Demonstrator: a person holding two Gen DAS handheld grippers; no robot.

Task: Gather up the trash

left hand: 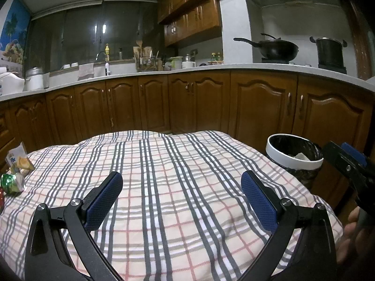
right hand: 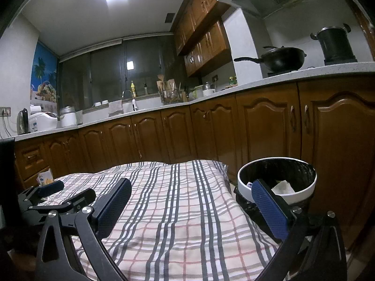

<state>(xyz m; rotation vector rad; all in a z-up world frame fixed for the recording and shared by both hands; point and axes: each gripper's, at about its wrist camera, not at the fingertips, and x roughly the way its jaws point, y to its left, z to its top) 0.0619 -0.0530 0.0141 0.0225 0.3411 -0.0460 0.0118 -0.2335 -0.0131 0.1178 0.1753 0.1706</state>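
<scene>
Holding my left gripper point(left hand: 181, 187) and right gripper point(right hand: 191, 195) wide apart, empty, over plaid cloth point(left hand: 178, 164); crumpled paper point(right hand: 282, 186) in bin point(right hand: 243, 187).

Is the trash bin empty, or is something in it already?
Not empty. The trash bin is open-topped and a crumpled white paper lies inside its black liner.

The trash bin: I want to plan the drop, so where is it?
In both views the trash bin stands off the checked cloth's right edge, before the wooden cabinets.
</scene>
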